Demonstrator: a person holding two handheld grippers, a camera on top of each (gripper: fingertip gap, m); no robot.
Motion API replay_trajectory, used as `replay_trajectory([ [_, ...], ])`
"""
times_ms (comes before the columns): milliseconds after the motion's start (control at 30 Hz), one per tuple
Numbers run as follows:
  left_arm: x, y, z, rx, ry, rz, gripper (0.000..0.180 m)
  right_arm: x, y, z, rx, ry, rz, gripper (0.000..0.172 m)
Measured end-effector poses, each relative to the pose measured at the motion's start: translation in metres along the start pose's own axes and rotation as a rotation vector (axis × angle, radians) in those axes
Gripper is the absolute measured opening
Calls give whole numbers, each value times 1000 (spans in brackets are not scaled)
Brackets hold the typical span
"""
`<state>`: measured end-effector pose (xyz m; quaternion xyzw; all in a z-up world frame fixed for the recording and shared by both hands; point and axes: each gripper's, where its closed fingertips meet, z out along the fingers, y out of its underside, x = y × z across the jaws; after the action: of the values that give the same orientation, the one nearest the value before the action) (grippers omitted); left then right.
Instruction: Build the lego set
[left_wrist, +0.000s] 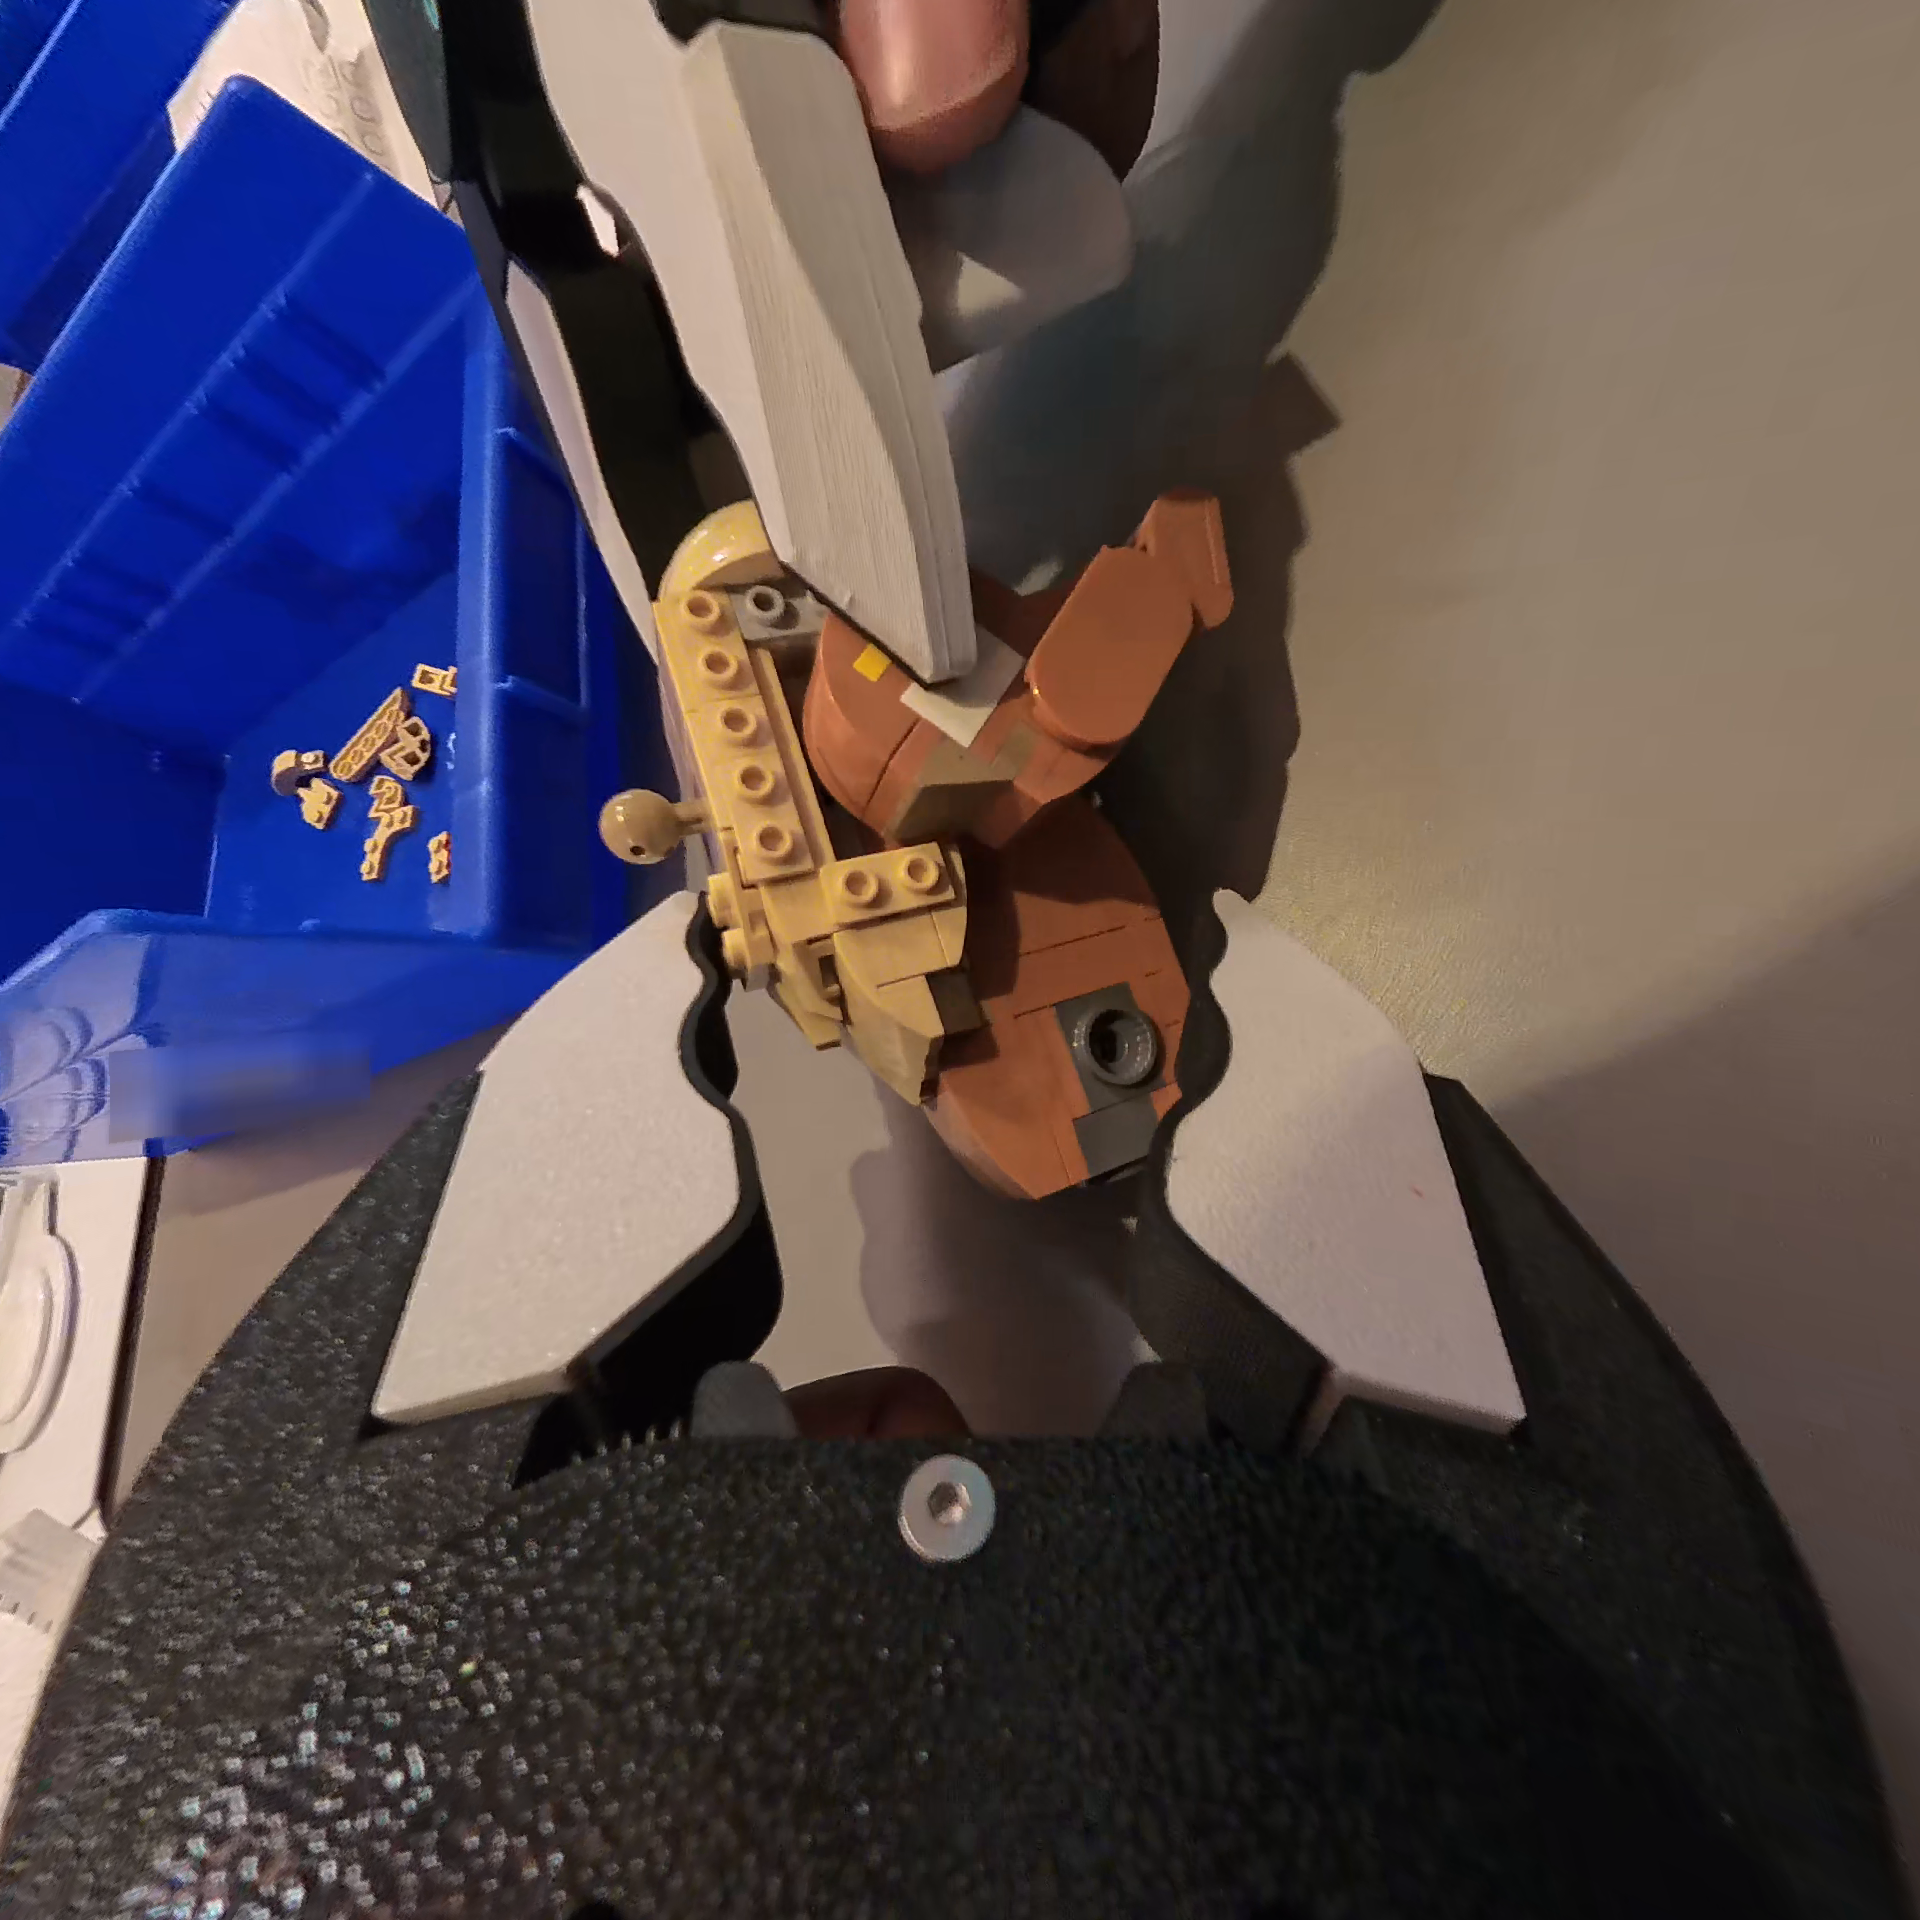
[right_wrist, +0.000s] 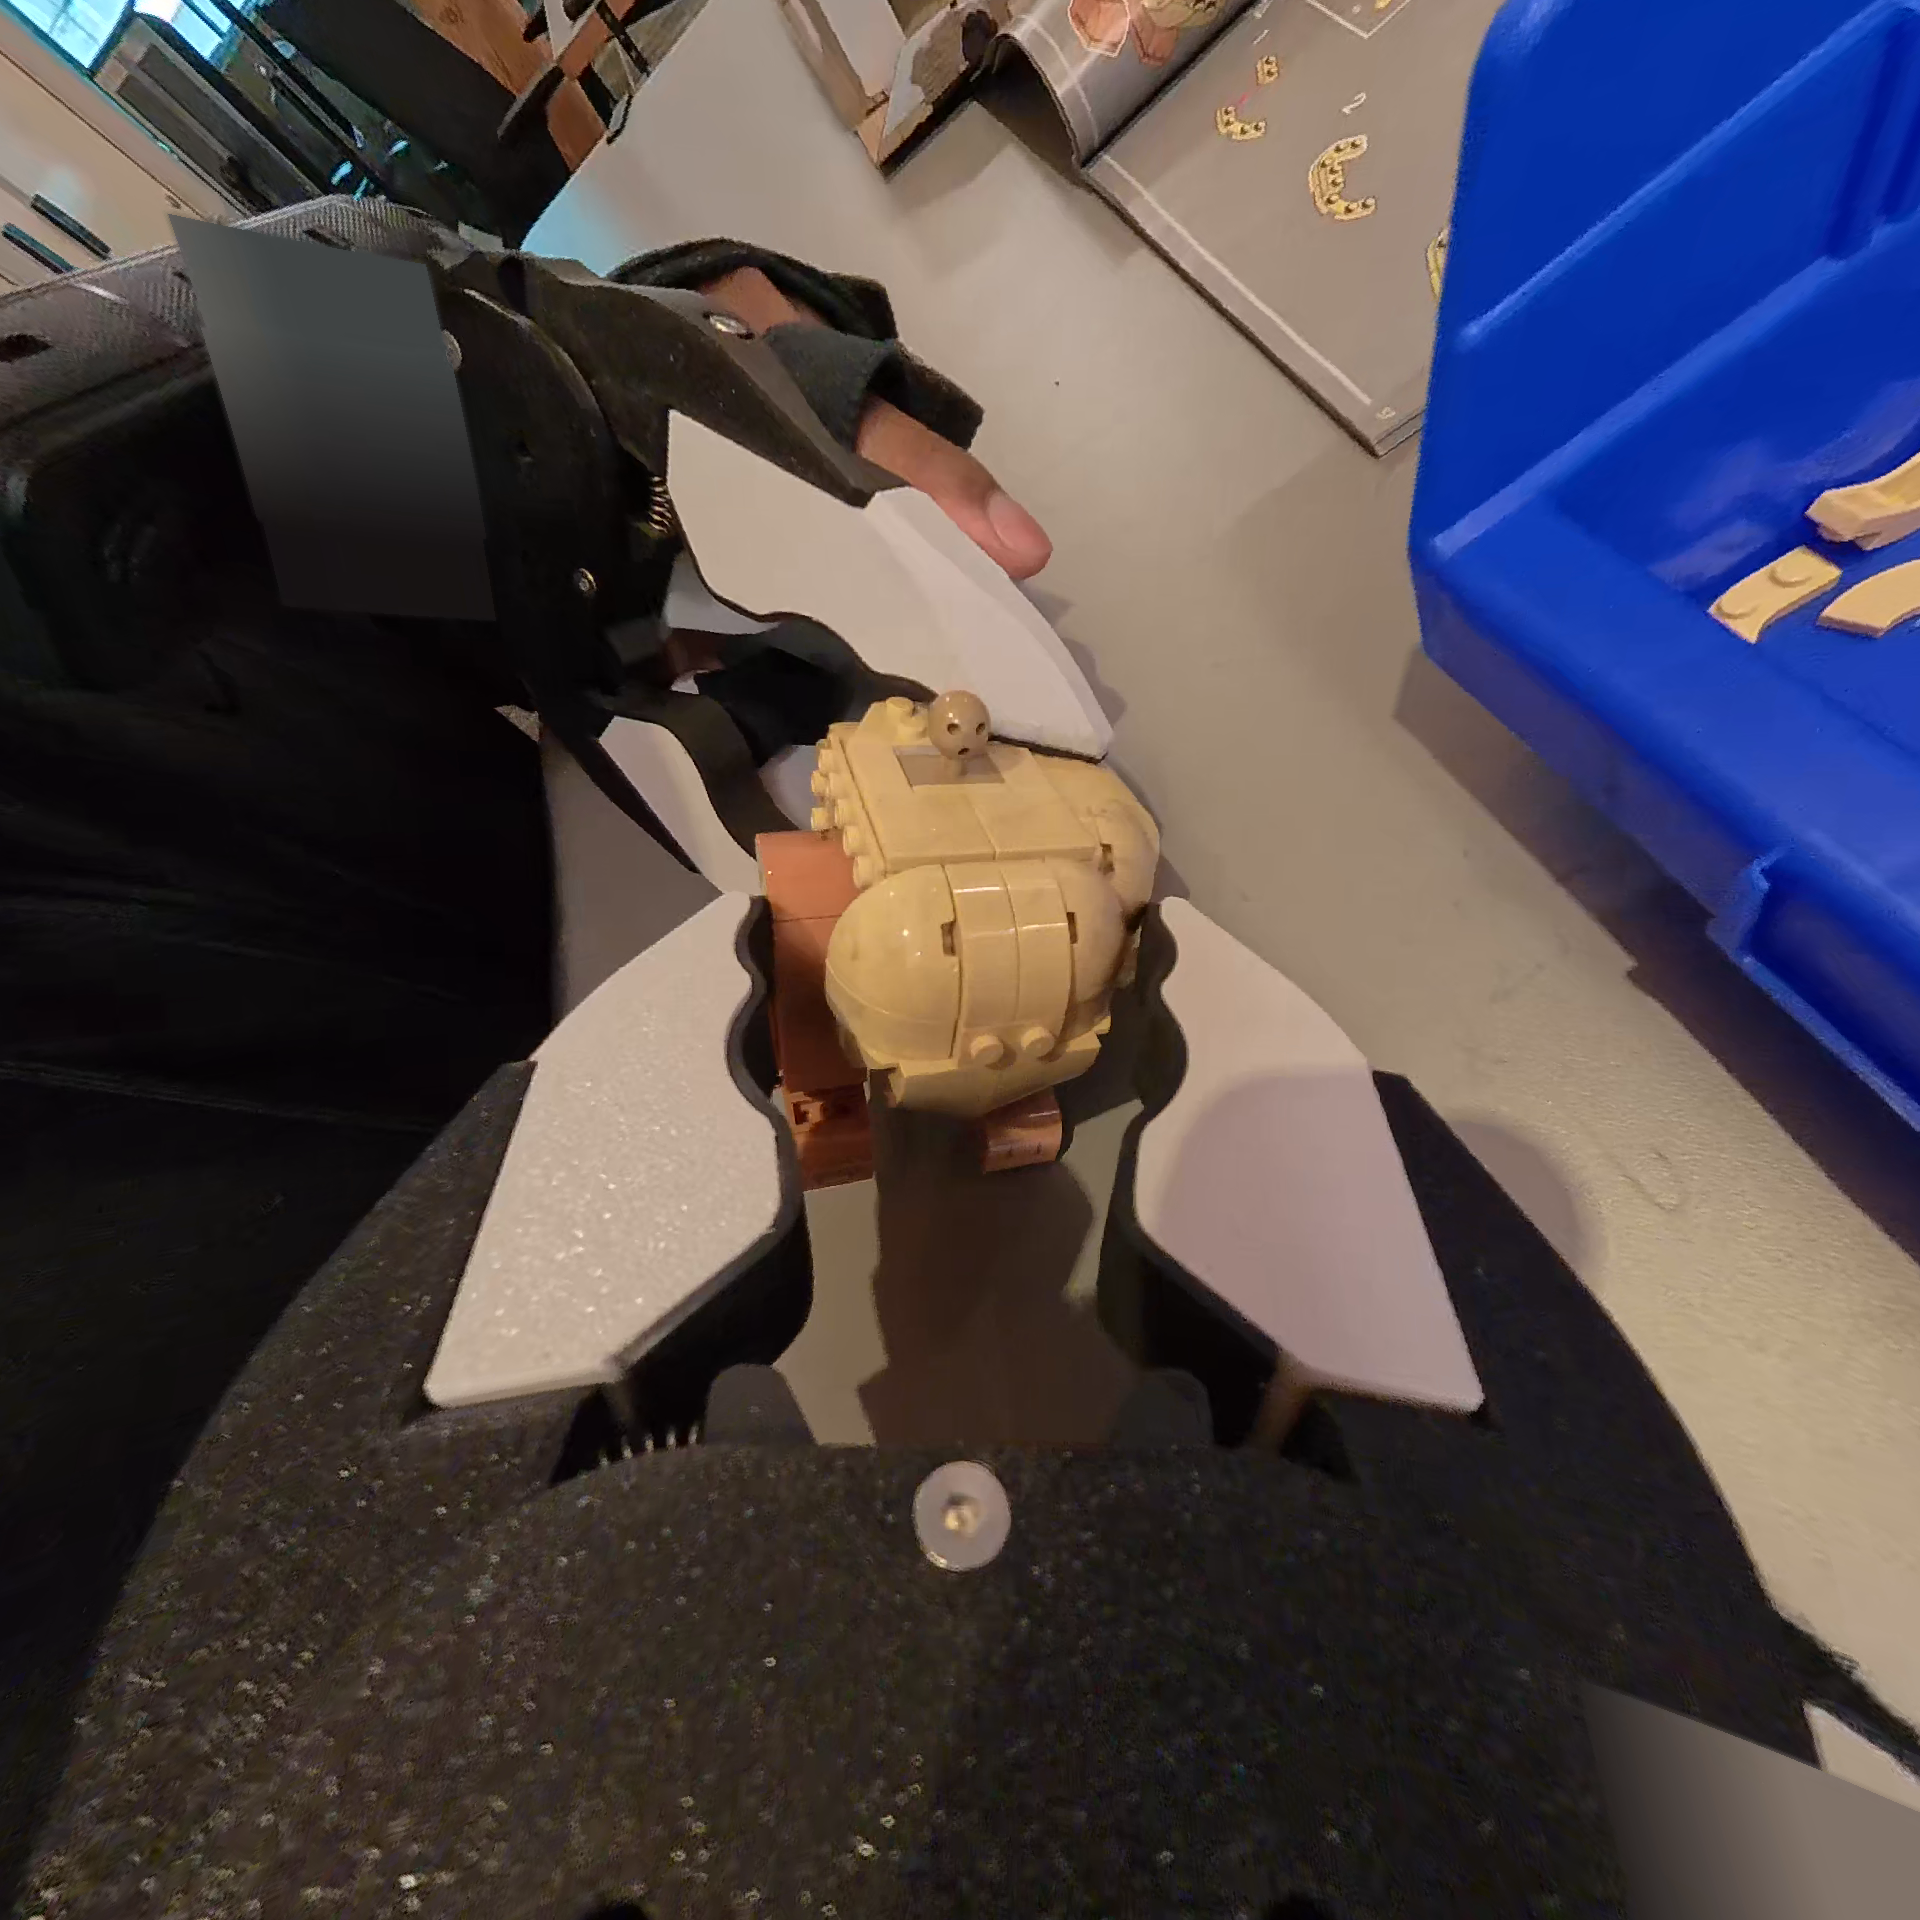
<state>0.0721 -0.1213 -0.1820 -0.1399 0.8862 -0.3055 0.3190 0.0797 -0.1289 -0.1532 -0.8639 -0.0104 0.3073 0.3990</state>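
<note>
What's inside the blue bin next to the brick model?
Small loose tan bricks lie on the floor of the blue bin; its near wall hides the rest of that compartment.

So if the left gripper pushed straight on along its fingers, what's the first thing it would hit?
The left gripper is already closed on the brick model. Beyond the model, the first thing looks to be the right gripper's grey finger, whose tip sits on the model's brown top. Depth is hard to judge.
</note>
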Motion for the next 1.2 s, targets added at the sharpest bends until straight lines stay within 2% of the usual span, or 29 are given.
replay_trajectory([
  [233, -1, 0, 0, 7, -2, 26, 82, -1, 1, 0, -22, 32, -31, 66],
  [367, 0, 2, 1, -2, 14, -14, 78, 0, 5, 5, -66, 67, -44, 66],
  [833, -3, 1, 2, -18, -28, -15, 78, 4, 2, 3, -61, 95, -10, 62],
  [933, -4, 3, 2, -3, -10, -78, 78, 7, -1, 3, -25, 108, -20, 62],
  [1000, -7, 8, 2, 4, 9, -165, 78, 9, 0, 2, -15, 149, -61, 71],
  [1200, -20, 28, 0, -24, 16, -397, 78, 4, -5, -9, 81, 358, -281, 69],
])
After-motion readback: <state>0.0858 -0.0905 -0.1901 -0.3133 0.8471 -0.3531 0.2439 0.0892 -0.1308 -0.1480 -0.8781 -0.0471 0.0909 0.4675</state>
